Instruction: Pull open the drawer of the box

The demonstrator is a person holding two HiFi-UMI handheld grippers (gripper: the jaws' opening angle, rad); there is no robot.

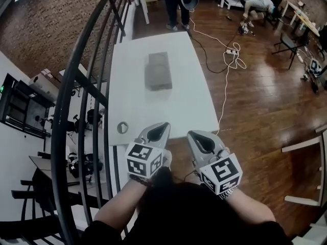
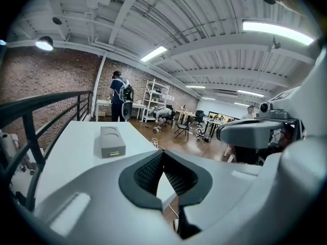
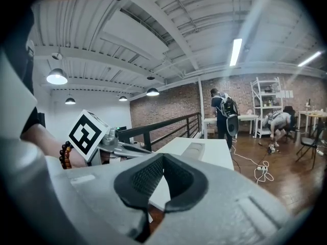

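Observation:
A grey box (image 1: 157, 70) lies in the middle of the white table (image 1: 138, 111), its drawer front facing me and closed flush. In the left gripper view the box (image 2: 111, 142) lies ahead and to the left; in the right gripper view the box (image 3: 194, 150) is just past the jaw tips. My left gripper (image 1: 161, 128) and right gripper (image 1: 197, 136) hover side by side at the table's near edge, well short of the box. Both are shut, pads meeting, with nothing held. The left gripper (image 2: 163, 157) and right gripper (image 3: 163, 160) show the same in their own views.
A small round ring (image 1: 122, 127) lies near the table's front left corner. A black railing (image 1: 87, 86) runs along the left side. A white cable with a power strip (image 1: 232, 50) lies on the wood floor at right. A person (image 1: 176, 4) stands beyond the table's far end.

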